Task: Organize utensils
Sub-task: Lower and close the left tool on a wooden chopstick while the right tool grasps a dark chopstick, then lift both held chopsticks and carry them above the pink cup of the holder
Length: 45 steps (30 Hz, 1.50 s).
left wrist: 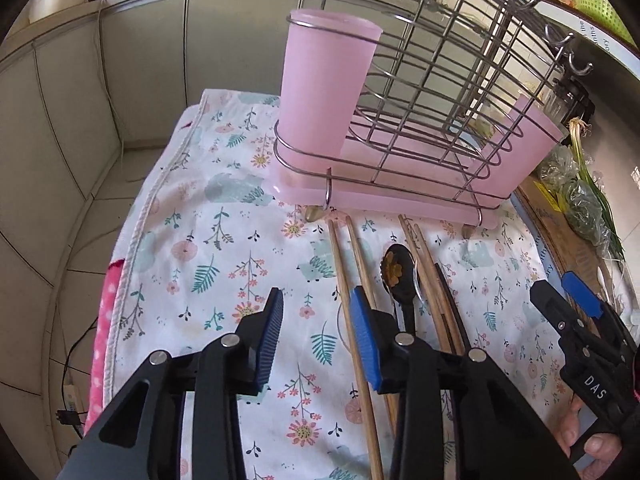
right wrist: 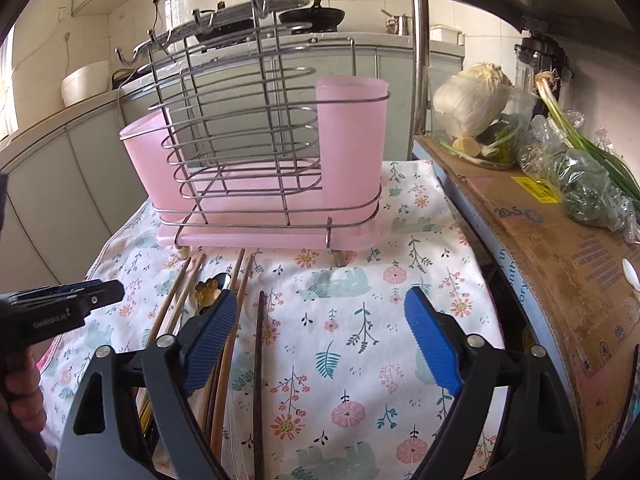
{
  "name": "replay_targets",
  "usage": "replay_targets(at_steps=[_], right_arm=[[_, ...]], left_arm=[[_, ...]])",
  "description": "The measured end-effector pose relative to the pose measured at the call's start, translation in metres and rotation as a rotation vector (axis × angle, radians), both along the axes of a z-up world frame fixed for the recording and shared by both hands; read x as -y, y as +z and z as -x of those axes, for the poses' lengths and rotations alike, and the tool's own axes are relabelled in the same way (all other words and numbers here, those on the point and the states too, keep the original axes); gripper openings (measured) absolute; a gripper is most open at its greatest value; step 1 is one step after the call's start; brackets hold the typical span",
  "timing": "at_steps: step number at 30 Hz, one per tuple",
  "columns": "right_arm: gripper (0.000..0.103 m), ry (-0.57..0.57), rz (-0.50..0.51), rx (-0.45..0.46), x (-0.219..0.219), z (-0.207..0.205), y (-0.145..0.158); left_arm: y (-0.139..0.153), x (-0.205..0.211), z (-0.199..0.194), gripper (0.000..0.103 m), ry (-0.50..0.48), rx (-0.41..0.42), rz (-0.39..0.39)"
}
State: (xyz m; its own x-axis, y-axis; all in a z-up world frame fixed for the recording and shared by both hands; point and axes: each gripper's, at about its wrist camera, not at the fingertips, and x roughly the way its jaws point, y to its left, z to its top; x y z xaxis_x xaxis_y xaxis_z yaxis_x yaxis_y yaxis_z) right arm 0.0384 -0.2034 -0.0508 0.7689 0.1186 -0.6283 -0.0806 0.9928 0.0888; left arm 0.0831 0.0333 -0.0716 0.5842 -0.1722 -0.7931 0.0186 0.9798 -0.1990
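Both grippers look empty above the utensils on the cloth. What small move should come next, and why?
Probably lower the left gripper onto the light wooden chopsticks just below it and close. Both grippers are open and hold nothing, the right gripper hangs over bare floral cloth, and the pink cup on the rack stands behind the utensils.

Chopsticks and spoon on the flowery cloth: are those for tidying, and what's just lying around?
For the job: wooden chopsticks, dark chopstick, black spoon, pink cup, wire rack.

Just lying about: cabbage, green onions, cardboard box, frying pan.
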Motion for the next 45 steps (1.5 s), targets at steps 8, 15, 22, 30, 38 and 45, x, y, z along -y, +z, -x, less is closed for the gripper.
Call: replay_targets(at_steps=[8,15,22,30,38,45], right_arm=[[0.055,0.037,-0.105,-0.111,0.013,-0.012,-0.01],[0.042,0.105,-0.214,-0.213,0.019,-0.026,-0.015],[0.037,0.159,-0.245,-0.316,0.005,-0.047,-0.024],[0.026,0.192,-0.169,-0.436,-0.021,-0.067,-0.047],[0.023,0.215,-0.04,-0.48,-0.052,-0.083,-0.056],[0.005,0.192,-0.027,-0.466,-0.05,-0.081,-0.057]], left_arm=[[-0.019,0.013,-0.04,0.02,-0.044,-0.162,0.02],[-0.036,0.026,-0.069,0.017,-0.063,-0.244,-0.018],[-0.038,0.024,-0.075,0.006,-0.069,-0.246,-0.024],[-0.033,-0.004,-0.067,0.006,-0.074,-0.258,0.021],[-0.045,-0.005,-0.07,0.006,-0.083,-0.324,0.028],[-0.042,0.0,-0.07,0.006,-0.101,-0.325,0.006]])
